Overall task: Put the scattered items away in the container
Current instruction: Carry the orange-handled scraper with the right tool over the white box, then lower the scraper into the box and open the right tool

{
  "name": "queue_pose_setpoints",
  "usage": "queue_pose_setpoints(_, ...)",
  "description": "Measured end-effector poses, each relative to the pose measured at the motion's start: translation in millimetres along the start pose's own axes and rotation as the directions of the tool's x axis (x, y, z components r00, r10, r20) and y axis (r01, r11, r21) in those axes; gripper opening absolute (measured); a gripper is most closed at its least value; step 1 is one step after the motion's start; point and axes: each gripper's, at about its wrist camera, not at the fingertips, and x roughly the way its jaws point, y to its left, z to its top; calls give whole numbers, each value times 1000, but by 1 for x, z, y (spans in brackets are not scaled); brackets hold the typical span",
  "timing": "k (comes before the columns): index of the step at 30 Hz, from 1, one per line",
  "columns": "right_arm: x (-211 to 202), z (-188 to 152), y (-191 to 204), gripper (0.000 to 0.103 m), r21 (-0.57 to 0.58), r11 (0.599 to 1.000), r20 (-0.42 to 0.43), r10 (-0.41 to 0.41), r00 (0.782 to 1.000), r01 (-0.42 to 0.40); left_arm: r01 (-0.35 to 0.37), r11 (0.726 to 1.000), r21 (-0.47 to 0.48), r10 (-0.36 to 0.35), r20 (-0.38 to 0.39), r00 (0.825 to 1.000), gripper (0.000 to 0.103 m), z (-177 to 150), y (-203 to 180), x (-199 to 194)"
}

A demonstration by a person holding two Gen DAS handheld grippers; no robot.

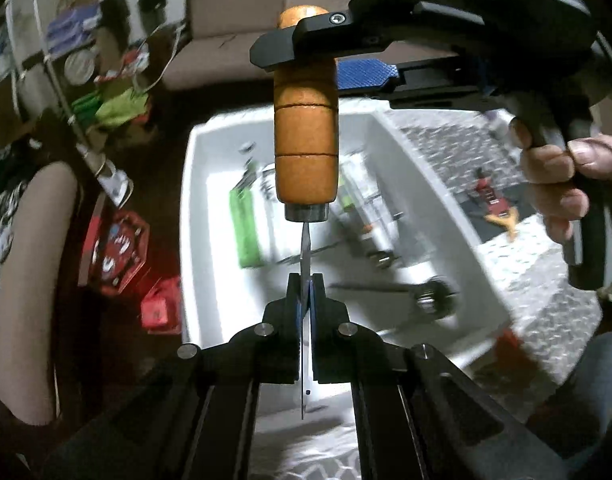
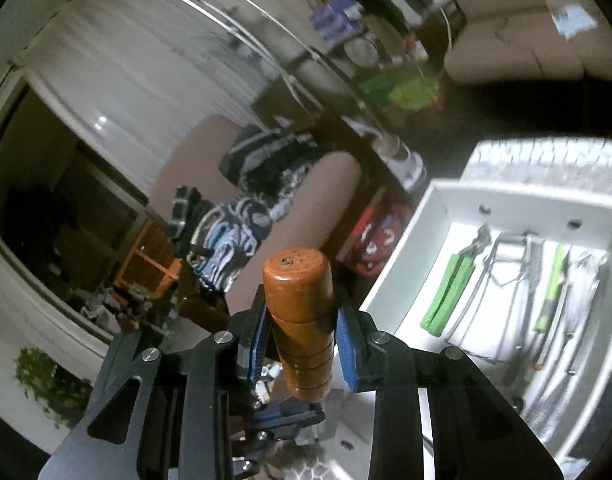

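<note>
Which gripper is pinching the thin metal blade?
The left gripper pinches the blade, jaws nearly closed. The right gripper instead clamps the fat orange wooden handle.

The left gripper (image 1: 306, 292) is closed on the thin steel blade (image 1: 305, 248) of a tool with a rounded orange wooden handle (image 1: 306, 148). The right gripper (image 1: 306, 60), held by a hand (image 1: 566, 176), clamps that handle near its far end. Beneath lies a white rectangular container (image 1: 201, 240) holding a green-handled tool (image 1: 245, 232) and blurred metal tools.
</note>
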Motion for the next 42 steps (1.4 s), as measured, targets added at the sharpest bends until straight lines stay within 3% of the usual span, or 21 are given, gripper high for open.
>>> queue_pose_setpoints(7, 64, 0, -71, 31, 127, 992, -44, 12, 999, -6, -131, 991, 38, 134, -86, 987, 4, -6, 13, 68)
queue_pose_setpoints(19, 129, 31, -132, 30, 162, 985, -72, -41, 997, 52, -179, 984, 4, 177, -179, 968, 4, 27, 36, 135)
queue_pose_setpoints(30, 161, 45, -171, 32, 173, 979, -82, -95, 992, 108, -268, 959, 93, 283, -235, 930, 8, 55, 38, 168)
queue_pose_setpoints(34, 166, 49, -181, 35, 157, 973, -90, -154, 984, 167, -271, 962, 45, 274, -214, 938, 8, 64, 48, 170)
queue_pose_setpoints(42, 178, 55, -181, 36, 87, 965, -116, -237, 965, 247, -268, 962, 59, 274, -212, 938, 8, 68, 53, 171)
